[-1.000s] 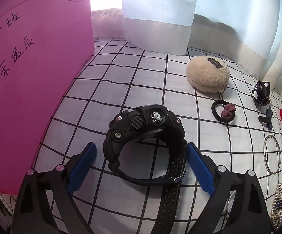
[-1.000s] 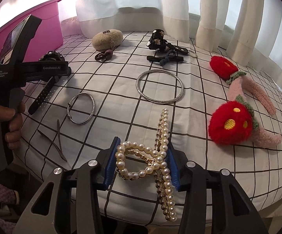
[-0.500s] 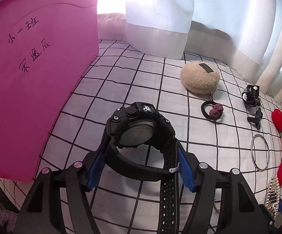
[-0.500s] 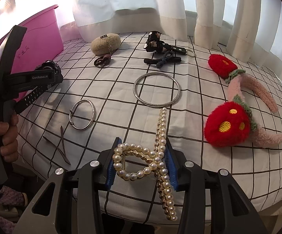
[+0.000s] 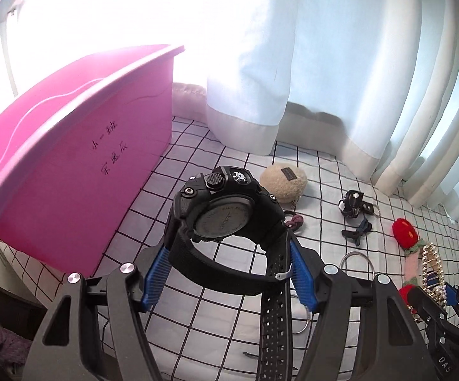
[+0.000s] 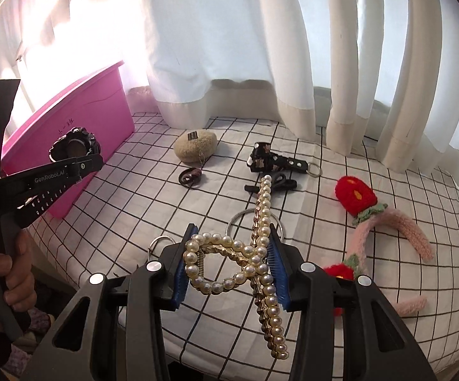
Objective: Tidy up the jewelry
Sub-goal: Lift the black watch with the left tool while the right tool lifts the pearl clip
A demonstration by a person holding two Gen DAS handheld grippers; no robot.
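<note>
The left gripper (image 5: 227, 273) clamps a black watch (image 5: 226, 219) by its strap, held in the air beside the pink bin (image 5: 70, 158). The right gripper (image 6: 231, 270) clamps a pearl hair clip (image 6: 245, 260) above the checked cloth (image 6: 134, 203).

Bright backlit window (image 5: 86, 9) behind pale floor-length curtains (image 6: 261, 47); white black-grid cloth (image 6: 166, 209) covers counter; daylight washes out upper left.

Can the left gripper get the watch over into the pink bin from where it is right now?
Probably yes. The left gripper holds the black watch clear of the checked cloth, the pink bin stands beside it, and nothing lies between.
</note>
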